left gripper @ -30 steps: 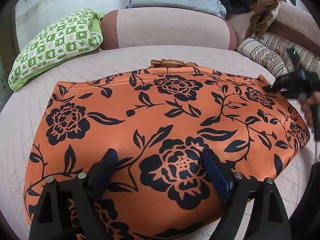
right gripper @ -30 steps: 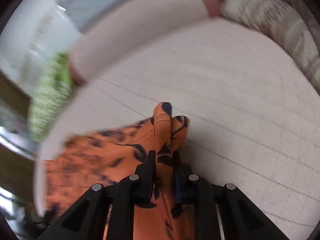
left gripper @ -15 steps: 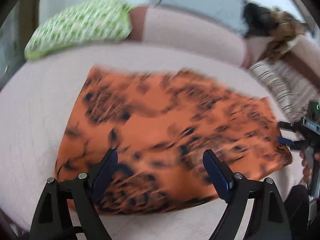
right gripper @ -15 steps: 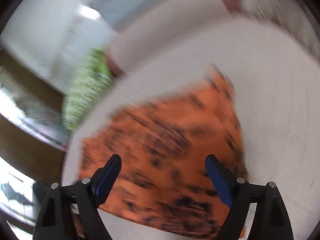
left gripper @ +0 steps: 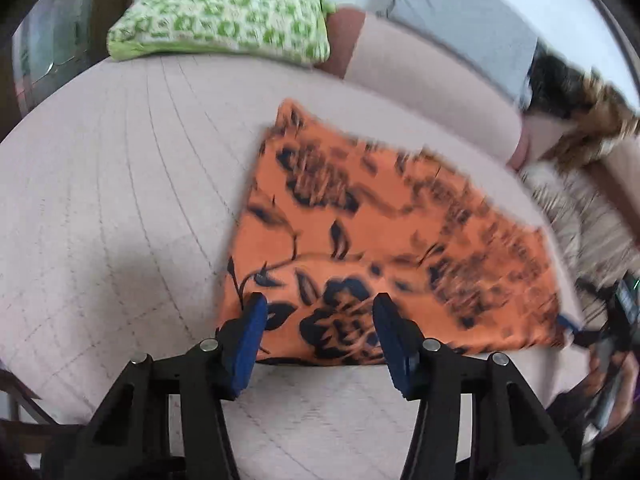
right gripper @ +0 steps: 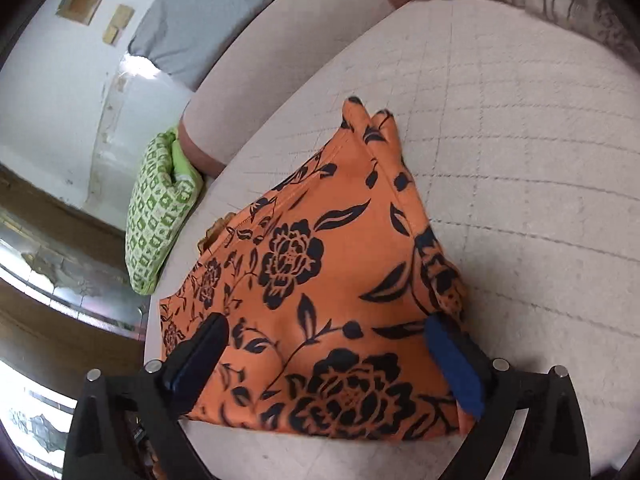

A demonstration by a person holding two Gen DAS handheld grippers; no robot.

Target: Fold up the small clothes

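Left claw [left gripper: 316, 330] first: its blue pads stand about half apart and have just been narrowing, but nothing sits between them. They hang above the near edge of the orange floral garment [left gripper: 384, 248], gripping nothing. We read that as lining up on the near hem for the next fold, though that is only our guess.

Over to the right claw [right gripper: 324, 356], and it's wide — jaws spread about as far as they go, having just been opening. The cloth shows in the gap between the blue pads, yet neither pad presses on it, so we call that hand empty too. In the left view we catch this same claw blurred at about four o'clock, just off the garment's right edge.

Outward now. The garment lies flat on the quilted pale bed [left gripper: 120, 208], already doubled over by the look of its thick edges, spread smooth — a sensible resting state before another fold. In the left view its long axis runs from about ten o'clock to four o'clock. From the right view it tapers to a puckered corner pointing at roughly twelve o'clock, the broad end near us at six.

Beyond it, a green checked pillow [left gripper: 224, 16] rests at eleven o'clock against the pink bolster [left gripper: 420, 76], well apart from the cloth. A grey cushion sits higher still, and striped bedding crowds in at two to three o'clock, too blurred to say more.
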